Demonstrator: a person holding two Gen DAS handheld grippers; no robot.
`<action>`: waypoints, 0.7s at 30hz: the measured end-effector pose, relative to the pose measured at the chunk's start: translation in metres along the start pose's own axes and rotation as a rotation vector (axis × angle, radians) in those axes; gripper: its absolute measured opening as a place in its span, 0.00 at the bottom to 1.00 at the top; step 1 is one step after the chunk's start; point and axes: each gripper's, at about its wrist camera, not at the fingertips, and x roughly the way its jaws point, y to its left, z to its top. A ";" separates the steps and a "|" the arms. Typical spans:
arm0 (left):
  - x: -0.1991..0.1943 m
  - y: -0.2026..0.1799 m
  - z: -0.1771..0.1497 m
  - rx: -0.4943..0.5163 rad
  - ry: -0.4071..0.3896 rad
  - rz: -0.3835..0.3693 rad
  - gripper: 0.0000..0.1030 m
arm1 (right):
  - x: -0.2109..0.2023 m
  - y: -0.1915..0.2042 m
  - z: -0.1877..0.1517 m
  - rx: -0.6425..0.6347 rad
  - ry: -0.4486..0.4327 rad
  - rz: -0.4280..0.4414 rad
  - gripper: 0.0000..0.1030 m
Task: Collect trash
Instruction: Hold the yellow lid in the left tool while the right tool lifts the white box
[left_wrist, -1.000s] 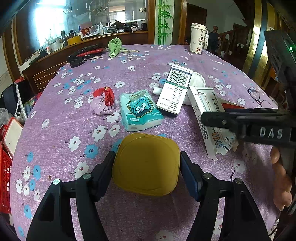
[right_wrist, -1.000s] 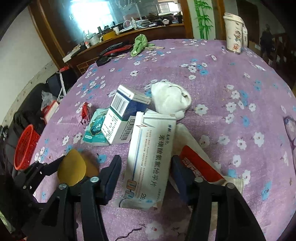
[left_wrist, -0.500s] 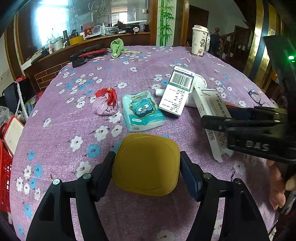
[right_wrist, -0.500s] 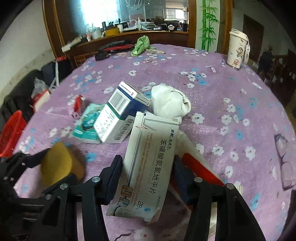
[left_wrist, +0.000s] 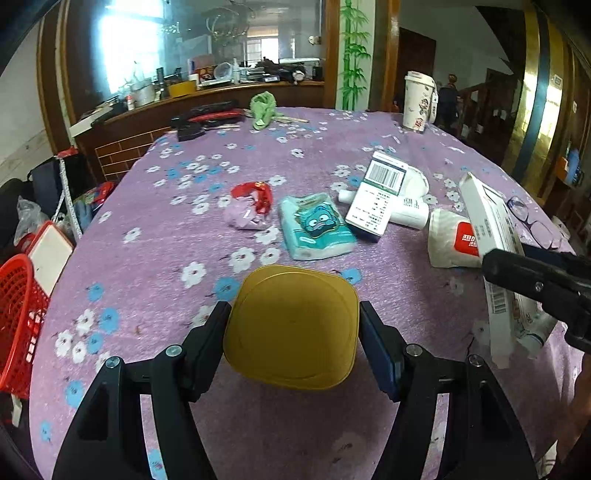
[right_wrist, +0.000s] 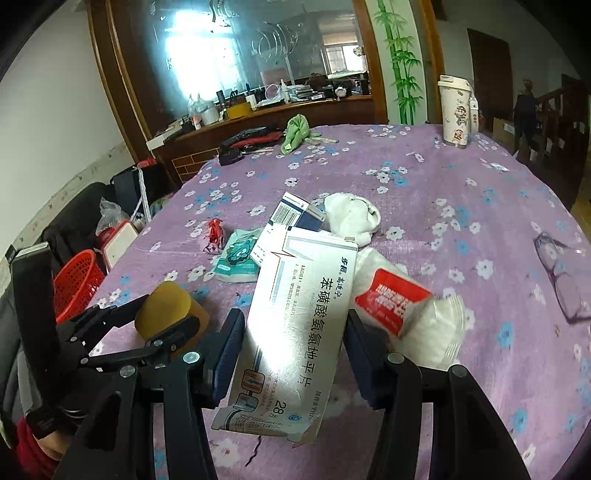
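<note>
Tongs clamped, left (left_wrist: 291, 326) on yellow lid (left_wrist: 291, 325) (right (right_wrist: 295, 350), medicine box (right_wrist: 299, 325))

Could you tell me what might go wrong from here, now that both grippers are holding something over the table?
1. The right gripper grips the flattened white medicine box by its long sides; the thin card could buckle and slip out.
2. The box's far end hangs over the white pouch with the red label, so a swing could drag it.
3. The left gripper pinches the yellow container by rounded edges, which may slide.
</note>
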 end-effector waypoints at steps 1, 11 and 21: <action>-0.002 0.002 -0.001 -0.006 -0.004 0.007 0.66 | 0.001 0.001 -0.002 0.001 0.003 -0.003 0.56; -0.013 0.008 -0.008 -0.017 -0.031 0.067 0.66 | 0.007 0.009 -0.009 -0.008 0.031 0.004 0.56; -0.015 0.011 -0.011 -0.012 -0.048 0.101 0.66 | 0.014 0.017 -0.012 -0.027 0.053 0.005 0.56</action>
